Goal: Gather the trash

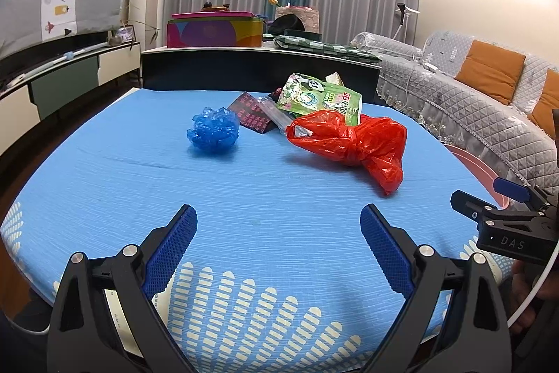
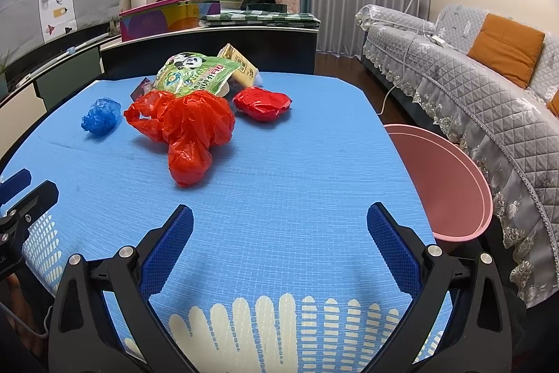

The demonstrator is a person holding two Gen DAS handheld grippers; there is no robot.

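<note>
Probably light, soft and slippery, the red bag [image 2: 185, 131] at centre-left of the right wrist frame looks best pinched at its knotted neck, while the left gripper [image 1: 278, 243] and right gripper [image 2: 279, 247] both gape wide, empty.

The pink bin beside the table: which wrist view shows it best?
The right wrist view. There the pink bin shows its open mouth, inner wall and most of its rim, just off the table's right edge. The left wrist view catches only a sliver of its rim, partly hidden behind the right gripper.
</note>
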